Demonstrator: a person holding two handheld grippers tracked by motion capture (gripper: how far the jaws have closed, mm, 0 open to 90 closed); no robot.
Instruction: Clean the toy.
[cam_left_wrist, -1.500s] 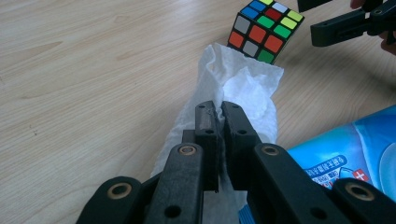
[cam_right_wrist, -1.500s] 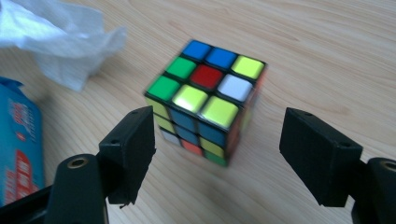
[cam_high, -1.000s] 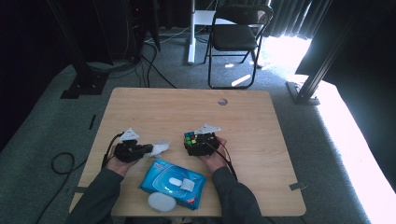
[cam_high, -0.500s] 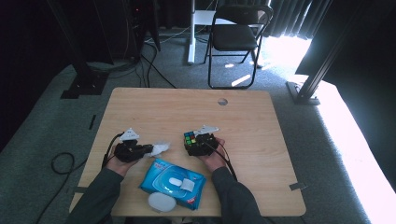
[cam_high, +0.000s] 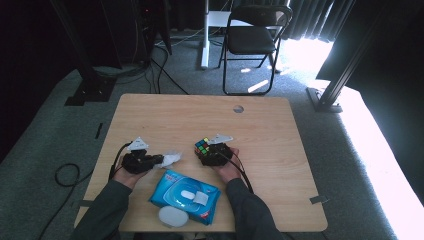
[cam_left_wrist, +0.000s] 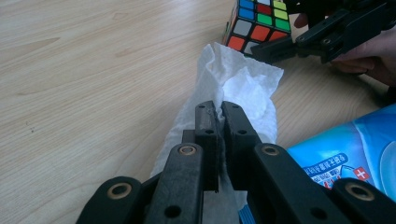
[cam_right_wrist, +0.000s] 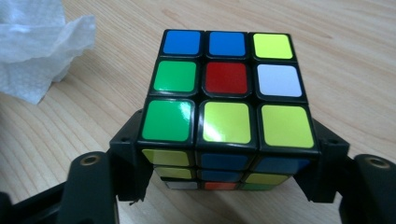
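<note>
A scrambled Rubik's cube stands on the wooden table, right of centre at the front. My right gripper has just been closing its jaws. They now press on the cube's lower left and right sides. In the high view the cube sits at the tip of the right gripper. My left gripper is shut on a crumpled white wipe. The wipe lies on the table and reaches toward the cube. From above, the left gripper points right with the wipe at its tip.
A blue pack of wet wipes lies between the forearms near the front edge, with a white oval lid beside it. A black folding chair stands beyond the table. Cables run over the floor at the left.
</note>
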